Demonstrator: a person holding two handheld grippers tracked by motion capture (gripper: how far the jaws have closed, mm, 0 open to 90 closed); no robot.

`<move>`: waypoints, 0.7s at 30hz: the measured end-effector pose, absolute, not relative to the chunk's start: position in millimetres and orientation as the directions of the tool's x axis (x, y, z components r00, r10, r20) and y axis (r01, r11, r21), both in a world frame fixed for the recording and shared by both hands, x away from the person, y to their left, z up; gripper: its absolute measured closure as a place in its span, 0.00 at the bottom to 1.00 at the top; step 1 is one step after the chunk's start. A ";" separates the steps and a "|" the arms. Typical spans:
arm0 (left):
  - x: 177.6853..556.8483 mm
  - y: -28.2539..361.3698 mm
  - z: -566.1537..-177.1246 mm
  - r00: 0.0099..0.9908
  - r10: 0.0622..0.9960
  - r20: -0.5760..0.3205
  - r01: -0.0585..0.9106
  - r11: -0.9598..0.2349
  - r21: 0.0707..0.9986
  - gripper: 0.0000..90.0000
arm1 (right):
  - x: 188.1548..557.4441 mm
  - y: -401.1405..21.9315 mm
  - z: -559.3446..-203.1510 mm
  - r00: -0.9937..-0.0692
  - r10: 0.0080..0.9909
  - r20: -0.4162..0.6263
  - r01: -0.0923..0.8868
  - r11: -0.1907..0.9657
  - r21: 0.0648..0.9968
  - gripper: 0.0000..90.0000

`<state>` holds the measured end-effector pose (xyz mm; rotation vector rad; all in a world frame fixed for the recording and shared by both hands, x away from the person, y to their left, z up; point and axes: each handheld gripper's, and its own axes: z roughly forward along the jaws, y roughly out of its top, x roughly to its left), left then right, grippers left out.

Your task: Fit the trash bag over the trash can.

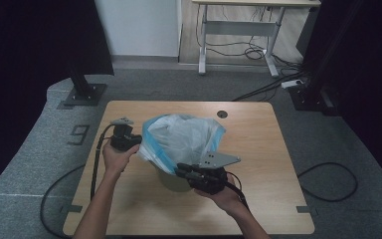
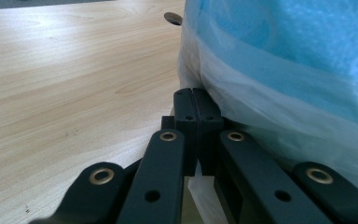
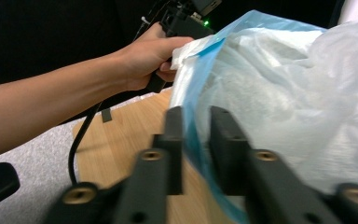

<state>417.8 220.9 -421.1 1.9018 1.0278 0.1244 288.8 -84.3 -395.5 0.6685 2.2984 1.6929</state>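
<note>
The left claw [image 2: 196,100] is pinched fully closed on the edge of a thin white-and-blue plastic bag [image 1: 181,137], while the right claw [image 3: 196,135] has its jaws a little apart, the bag's blue rim between them, not yet clamped. The bag lines a small bin [image 1: 171,180] just beyond both claws on the counter [image 1: 258,199]; it looks light, soft and slippery, best held by the rim. The right gripper view shows the far hand [image 3: 149,58], the high view the bin.

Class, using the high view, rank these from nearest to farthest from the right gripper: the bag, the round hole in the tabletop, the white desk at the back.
1. Bag: at the right gripper, its rim between the jaws.
2. Hole: far side of the tabletop, beyond the bag.
3. White desk: across the floor, by the wall.
</note>
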 end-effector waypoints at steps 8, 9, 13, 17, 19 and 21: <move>412.1 222.0 -417.4 0.658 0.691 -0.299 0.594 -0.232 0.771 1.00 | 276.1 -94.2 -401.7 -0.893 0.439 0.100 0.217 0.226 0.949 0.99; 410.8 222.2 -416.5 0.661 0.688 -0.299 0.594 -0.236 0.769 1.00 | 273.6 -95.2 -404.7 -0.895 0.434 0.102 0.218 0.226 0.949 0.99; 405.3 222.9 -413.5 0.675 0.682 -0.280 0.587 -0.268 0.764 1.00 | 265.8 -100.4 -419.7 -0.905 0.413 0.105 0.205 0.205 0.957 0.99; 398.6 225.1 -413.4 0.686 0.672 -0.280 0.591 -0.289 0.753 1.00 | 261.3 -105.9 -434.6 -0.907 0.408 0.109 0.193 0.171 0.966 0.99; 394.7 226.6 -416.2 0.687 0.669 -0.282 0.595 -0.297 0.747 1.00 | 258.9 -106.0 -437.7 -0.910 0.406 0.088 0.172 0.175 0.969 0.99; 392.8 227.8 -418.9 0.686 0.671 -0.281 0.599 -0.303 0.741 1.00 | 255.3 -102.3 -441.0 -0.917 0.395 0.052 0.144 0.205 0.968 0.99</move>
